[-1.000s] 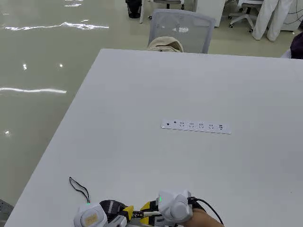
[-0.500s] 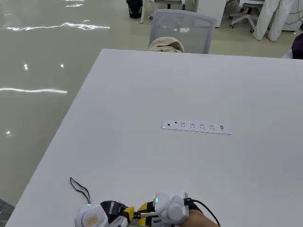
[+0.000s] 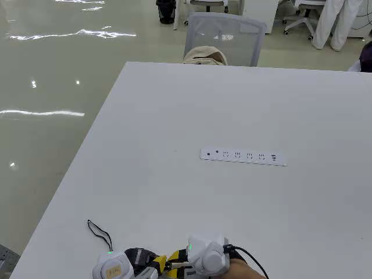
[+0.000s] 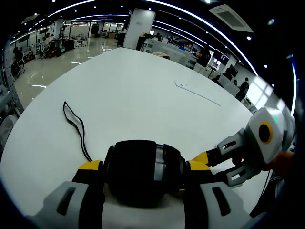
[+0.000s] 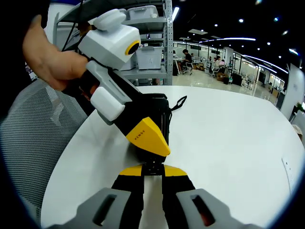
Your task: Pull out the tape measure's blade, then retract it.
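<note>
Near edge of the white table (image 3: 174, 116): my left gripper (image 4: 144, 164) is clamped around the black tape measure (image 4: 138, 179), while the right gripper (image 5: 152, 171) has its jaws pressed together on what looks like the blade's tip (image 5: 152, 167) at the case mouth. I judge the pull-out is only beginning. Next I must draw the right gripper straight away while the left holds the case firm.
</note>
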`<state>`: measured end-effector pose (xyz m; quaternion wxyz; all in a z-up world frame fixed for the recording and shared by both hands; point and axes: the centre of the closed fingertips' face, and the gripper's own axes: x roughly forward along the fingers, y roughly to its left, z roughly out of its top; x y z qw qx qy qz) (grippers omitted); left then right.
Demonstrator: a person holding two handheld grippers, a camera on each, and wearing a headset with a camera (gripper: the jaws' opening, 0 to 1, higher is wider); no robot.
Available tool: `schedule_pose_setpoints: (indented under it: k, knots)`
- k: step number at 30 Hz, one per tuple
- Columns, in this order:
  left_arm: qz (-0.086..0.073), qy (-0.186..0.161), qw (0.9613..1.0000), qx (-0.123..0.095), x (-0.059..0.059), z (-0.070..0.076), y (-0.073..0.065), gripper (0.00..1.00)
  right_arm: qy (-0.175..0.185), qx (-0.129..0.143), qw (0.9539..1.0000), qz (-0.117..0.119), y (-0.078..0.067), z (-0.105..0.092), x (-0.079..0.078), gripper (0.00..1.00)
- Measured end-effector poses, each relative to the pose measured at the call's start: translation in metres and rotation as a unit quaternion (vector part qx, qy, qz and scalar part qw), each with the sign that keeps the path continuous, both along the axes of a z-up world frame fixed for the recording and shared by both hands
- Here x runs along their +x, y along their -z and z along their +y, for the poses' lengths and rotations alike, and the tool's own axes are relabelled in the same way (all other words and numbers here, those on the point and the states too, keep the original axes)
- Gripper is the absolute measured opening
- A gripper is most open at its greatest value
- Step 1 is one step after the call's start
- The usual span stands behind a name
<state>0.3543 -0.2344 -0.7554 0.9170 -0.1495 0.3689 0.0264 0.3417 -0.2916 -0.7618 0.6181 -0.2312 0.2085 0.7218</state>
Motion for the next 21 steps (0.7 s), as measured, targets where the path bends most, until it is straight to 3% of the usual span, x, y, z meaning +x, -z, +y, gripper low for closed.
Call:
schedule_pose_setpoints:
  k: [21]
  knots:
    - [-0.001, 0.0, 1.0, -0.004, 0.0001, -0.0001, -0.0001, 0.65, 0.005, 0.0, 1.0, 0.006, 0.002, 0.0062, -0.0008, 0.12]
